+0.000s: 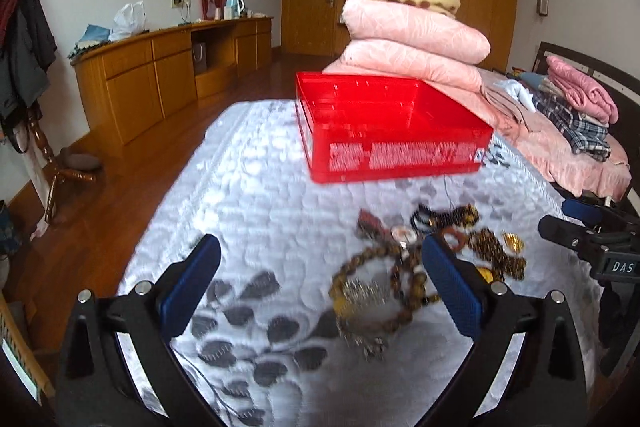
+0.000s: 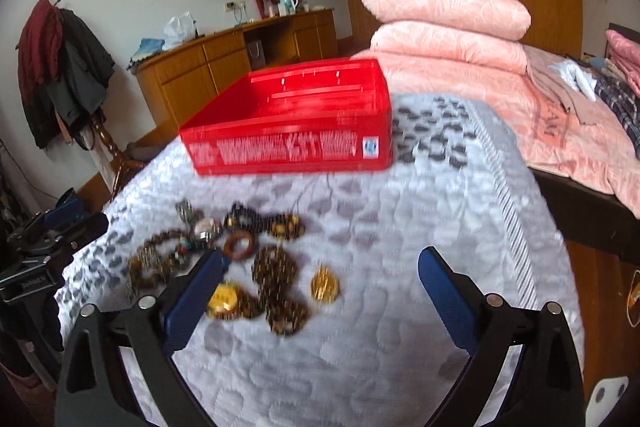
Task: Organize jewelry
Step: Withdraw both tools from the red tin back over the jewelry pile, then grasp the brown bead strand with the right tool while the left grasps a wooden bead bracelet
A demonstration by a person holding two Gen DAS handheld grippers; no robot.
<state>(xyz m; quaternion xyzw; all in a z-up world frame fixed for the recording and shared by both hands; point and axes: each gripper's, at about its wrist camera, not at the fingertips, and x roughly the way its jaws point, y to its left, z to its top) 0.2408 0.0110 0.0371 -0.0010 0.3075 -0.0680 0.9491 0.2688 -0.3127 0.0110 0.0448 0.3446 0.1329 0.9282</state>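
A red plastic box [image 1: 390, 129] stands open and empty at the far end of a quilted white and grey surface [image 1: 256, 211]; it also shows in the right wrist view [image 2: 292, 143]. A heap of jewelry [image 1: 404, 267] lies in front of it: brown bead bracelets [image 1: 372, 291], a brown ring [image 2: 239, 245], gold round pieces [image 2: 325, 283] and a small watch [image 2: 206, 229]. My left gripper [image 1: 320, 287] is open, above the surface, its right finger over the heap. My right gripper [image 2: 320, 291] is open above the gold pieces and beaded strands [image 2: 280, 291].
Folded pink quilts [image 1: 416, 43] are stacked behind the box on a bed with clothes [image 1: 576, 107]. A wooden sideboard [image 1: 160, 67] stands along the far wall. A coat rack [image 2: 64, 67] stands at the left. The surface drops off at both sides.
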